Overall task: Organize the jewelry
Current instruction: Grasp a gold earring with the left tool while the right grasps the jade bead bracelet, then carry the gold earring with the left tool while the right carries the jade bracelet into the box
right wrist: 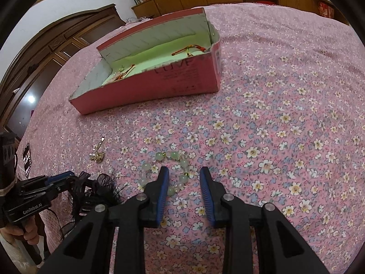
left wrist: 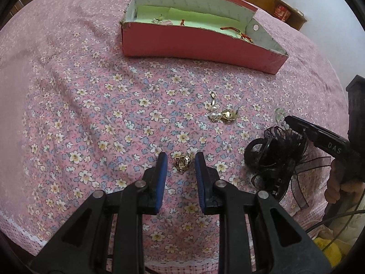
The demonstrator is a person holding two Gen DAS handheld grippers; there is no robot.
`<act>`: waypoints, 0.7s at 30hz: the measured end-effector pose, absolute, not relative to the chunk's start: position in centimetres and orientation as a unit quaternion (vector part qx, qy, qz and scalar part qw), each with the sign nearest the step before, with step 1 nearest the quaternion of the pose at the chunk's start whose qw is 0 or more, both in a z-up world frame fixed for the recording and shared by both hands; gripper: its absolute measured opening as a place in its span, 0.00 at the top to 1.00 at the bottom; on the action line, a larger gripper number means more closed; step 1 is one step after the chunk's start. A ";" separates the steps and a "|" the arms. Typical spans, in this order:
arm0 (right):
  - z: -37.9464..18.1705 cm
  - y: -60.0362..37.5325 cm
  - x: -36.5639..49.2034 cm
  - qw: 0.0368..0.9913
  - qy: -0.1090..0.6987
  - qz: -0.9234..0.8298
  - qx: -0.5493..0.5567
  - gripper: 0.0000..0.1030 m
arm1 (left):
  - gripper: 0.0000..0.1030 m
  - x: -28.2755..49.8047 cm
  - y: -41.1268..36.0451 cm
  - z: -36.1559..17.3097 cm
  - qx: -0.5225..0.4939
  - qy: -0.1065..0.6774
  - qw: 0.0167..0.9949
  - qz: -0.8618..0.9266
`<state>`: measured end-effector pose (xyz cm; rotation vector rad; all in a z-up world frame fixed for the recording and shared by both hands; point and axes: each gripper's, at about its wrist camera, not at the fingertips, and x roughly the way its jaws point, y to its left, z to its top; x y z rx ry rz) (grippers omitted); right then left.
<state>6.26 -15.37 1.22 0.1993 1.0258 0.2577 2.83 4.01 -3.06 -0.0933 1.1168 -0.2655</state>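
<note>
Your left gripper point(left wrist: 181, 158) tilts steeply down, jaws spread around a gold earring point(left wrist: 182, 163) without pressing it. Your right gripper point(right wrist: 184, 172) angles down likewise, jaws apart over the jade bracelet point(right wrist: 168, 171).

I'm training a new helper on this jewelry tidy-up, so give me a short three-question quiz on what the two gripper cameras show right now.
1. True or false: the gold earring lies between the left gripper fingers, with no pad pressing on it.
2. Which item is the right gripper over? A) the pearl charm B) the green bead bracelet C) the black hair bow
3. Fill in: the pink box on the flowered bedspread is lined in ____ and already holds red cords.

Key: 1 true; 2 B; 3 green.
</note>
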 end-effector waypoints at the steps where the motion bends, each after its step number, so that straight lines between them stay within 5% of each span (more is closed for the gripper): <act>1: 1.1 -15.4 6.3 0.858 0.490 0.122 0.094 0.76 | 0.85 2.8 4.0 -3.2 -0.043 0.527 0.839 -0.126; 9: 0.8 -15.3 6.5 0.859 0.487 0.125 0.099 0.89 | 0.94 3.0 3.0 -3.5 -0.042 0.521 0.842 -0.131; 21: 2.5 -15.5 5.4 0.880 0.445 0.133 0.098 0.91 | 0.94 2.4 3.7 -2.1 -0.061 0.495 0.856 -0.134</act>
